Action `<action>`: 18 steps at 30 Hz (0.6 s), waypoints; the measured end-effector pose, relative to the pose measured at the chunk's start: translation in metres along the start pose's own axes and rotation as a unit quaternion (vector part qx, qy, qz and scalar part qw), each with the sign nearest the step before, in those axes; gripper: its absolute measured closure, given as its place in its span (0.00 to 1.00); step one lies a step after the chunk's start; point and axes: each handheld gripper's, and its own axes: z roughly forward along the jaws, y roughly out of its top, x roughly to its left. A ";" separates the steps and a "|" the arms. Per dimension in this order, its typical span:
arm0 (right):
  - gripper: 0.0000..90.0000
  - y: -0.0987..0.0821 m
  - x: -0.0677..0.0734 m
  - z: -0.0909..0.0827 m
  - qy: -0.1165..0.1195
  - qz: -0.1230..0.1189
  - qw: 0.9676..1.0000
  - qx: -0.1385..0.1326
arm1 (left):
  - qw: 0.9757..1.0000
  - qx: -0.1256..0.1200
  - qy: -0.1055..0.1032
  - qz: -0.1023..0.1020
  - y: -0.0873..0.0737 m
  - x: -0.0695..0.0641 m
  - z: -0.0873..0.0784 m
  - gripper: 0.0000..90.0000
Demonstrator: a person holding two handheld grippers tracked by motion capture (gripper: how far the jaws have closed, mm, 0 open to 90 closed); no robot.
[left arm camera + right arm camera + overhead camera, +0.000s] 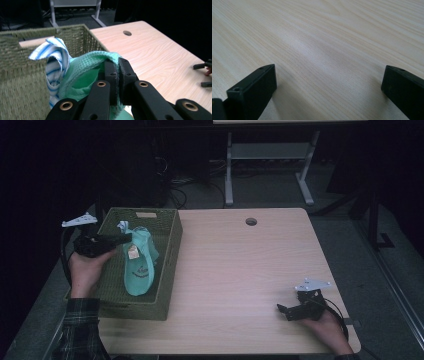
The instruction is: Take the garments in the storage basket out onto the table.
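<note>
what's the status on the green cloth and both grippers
Left gripper shut on green cloth, hanging over basket. Right gripper open above bare table. Striped cloth alongside.

Plaid sleeve (pixel 80 330); black claws with brass rivets, grey three-cornered plates, trailing cables.

— What did the surfaces look like from your end?
— I saw the tabletop (pixel 240 270) as pale, matt wood grain, the basket (pixel 170 265) as rough olive wicker.
— And the cloths?
— The green cloth (pixel 85 67) was waffle-weave, the striped cloth (pixel 53 53) smooth; the left hand-held gripper (pixel 117 75) was matt black plastic.
</note>
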 end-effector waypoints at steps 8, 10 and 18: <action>0.00 0.000 0.000 0.000 0.000 0.000 1.000 0.000 | 1.000 -0.011 -0.010 0.014 0.016 -0.007 -0.003 0.96; 0.00 0.000 0.000 0.000 0.000 0.000 1.000 0.000 | 1.000 -0.013 -0.012 0.017 0.020 -0.009 -0.004 0.96; 0.00 0.000 0.000 0.000 0.000 0.000 1.000 0.000 | 0.999 -0.025 -0.023 0.034 0.040 -0.019 -0.009 0.96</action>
